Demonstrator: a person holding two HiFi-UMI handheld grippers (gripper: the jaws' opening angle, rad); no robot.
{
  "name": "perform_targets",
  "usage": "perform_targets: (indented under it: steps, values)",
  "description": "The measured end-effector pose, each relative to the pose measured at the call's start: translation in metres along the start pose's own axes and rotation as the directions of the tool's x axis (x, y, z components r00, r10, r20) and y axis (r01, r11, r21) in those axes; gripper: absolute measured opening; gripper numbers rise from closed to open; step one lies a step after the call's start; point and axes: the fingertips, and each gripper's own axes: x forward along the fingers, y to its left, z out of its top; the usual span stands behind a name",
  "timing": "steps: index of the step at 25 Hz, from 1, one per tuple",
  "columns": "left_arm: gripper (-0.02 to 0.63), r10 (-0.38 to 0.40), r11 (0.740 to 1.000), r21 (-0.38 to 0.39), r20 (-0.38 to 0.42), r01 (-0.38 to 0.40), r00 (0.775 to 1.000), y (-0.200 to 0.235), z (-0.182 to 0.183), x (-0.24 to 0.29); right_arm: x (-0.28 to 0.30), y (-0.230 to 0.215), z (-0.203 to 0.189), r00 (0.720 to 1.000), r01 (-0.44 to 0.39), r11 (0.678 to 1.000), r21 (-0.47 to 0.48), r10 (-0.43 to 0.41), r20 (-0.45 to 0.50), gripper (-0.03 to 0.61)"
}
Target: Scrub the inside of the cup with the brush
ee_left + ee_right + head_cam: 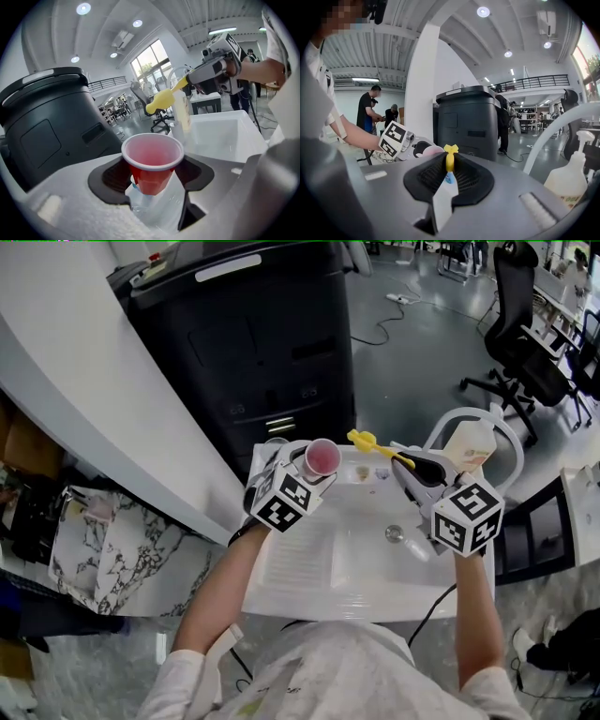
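Left tongs point(152, 185) are clamped on the red cup point(152, 159), held up above the white sink point(375, 568); right tongs point(449, 178) pinch the yellow brush point(450, 158), its head close beside the cup, not touching it

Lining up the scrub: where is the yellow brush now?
Head view: the yellow plastic brush is clamped in the right gripper, over the far edge of the white sink, just right of the red plastic cup.
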Motion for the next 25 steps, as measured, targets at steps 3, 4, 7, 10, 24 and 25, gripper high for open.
perform_targets:
  steps: [3, 4, 7, 10, 24, 25]
  values:
    - [0.301, -0.007, 0.997, 0.079, -0.037, 0.010, 0.999, -0.004, -0.002, 0.001, 0.005, 0.011, 0.000, 0.998, -0.055, 0.998, -0.037, 0.054, -0.033, 0.035]
    - [0.301, -0.007, 0.994, 0.104, -0.045, 0.012, 0.999, -0.005, -0.002, 0.002, 0.007, 0.015, -0.001, 0.996, -0.075, 0.996, -0.049, 0.072, -0.045, 0.035]
    - [0.301, -0.011, 0.986, 0.166, -0.064, 0.021, 0.998, -0.009, -0.003, 0.004, 0.013, 0.026, -0.004, 0.990, -0.118, 0.989, -0.084, 0.111, -0.085, 0.035]
    - [0.299, -0.012, 0.976, 0.216, -0.081, 0.029, 0.997, -0.013, -0.003, 0.006, 0.017, 0.032, -0.008, 0.985, -0.140, 0.984, -0.111, 0.127, -0.116, 0.035]
    - [0.298, -0.026, 0.939, 0.340, -0.084, 0.054, 0.996, -0.035, 0.006, 0.011, 0.048, 0.044, -0.034, 0.961, -0.199, 0.971, -0.132, 0.167, -0.219, 0.036]
    - [0.298, -0.026, 0.936, 0.347, -0.083, 0.053, 0.996, -0.036, 0.007, 0.011, 0.049, 0.044, -0.036, 0.961, -0.197, 0.971, -0.132, 0.165, -0.222, 0.036]
